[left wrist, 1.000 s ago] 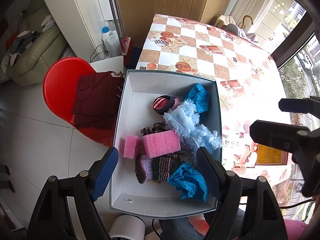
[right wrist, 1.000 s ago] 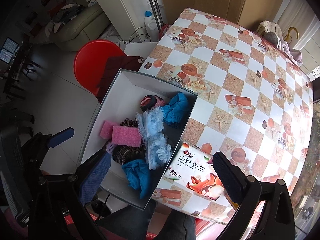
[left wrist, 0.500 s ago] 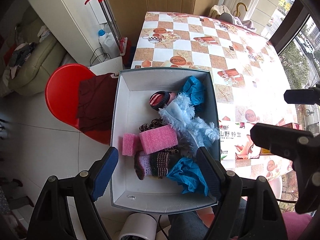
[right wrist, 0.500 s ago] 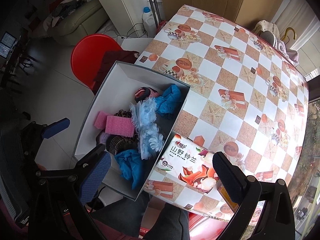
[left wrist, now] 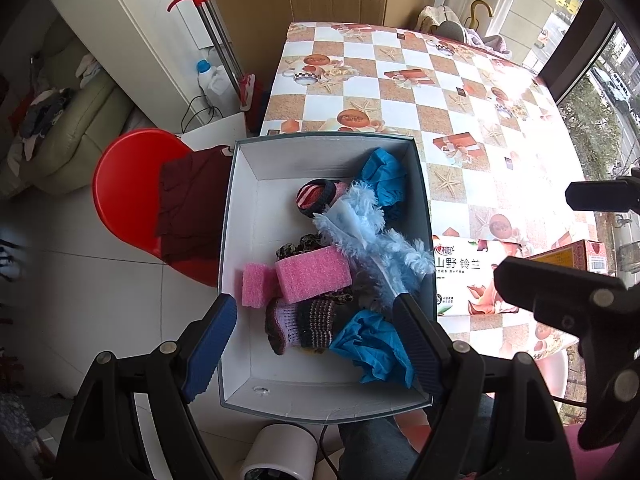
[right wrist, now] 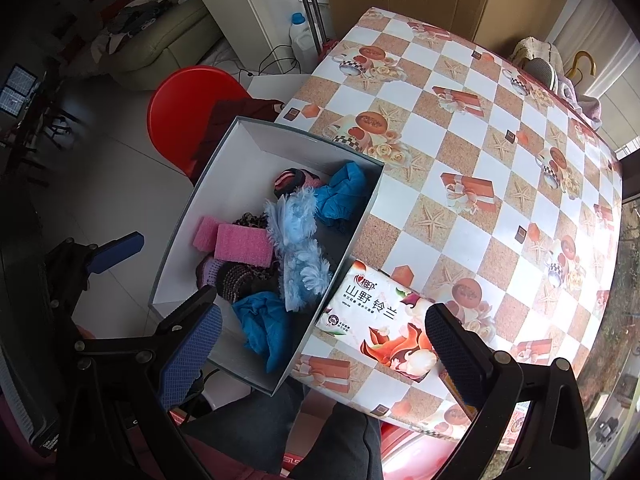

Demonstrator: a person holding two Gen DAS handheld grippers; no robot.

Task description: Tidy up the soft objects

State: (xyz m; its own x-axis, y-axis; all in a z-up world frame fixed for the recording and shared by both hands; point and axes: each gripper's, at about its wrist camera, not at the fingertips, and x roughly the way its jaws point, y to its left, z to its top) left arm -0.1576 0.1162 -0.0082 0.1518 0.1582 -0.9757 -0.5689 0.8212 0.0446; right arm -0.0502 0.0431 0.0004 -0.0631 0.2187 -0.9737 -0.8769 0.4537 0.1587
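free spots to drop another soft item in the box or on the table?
Inside the box: the bare floor along its left wall and the near strip in front of the knit piece. The right half is crowded with the fluffy blue piece and blue cloths. The checkered table beyond the tissue pack is bare.

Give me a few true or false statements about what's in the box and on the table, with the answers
1. Two pink sponges lie in the white box. True.
2. The tissue pack is inside the box. False: it lies on the table beside it.
3. The left gripper grips a sponge. False: open, holding nothing.
4. The fluffy light-blue item is in the box. True.
5. The right gripper is open. True.
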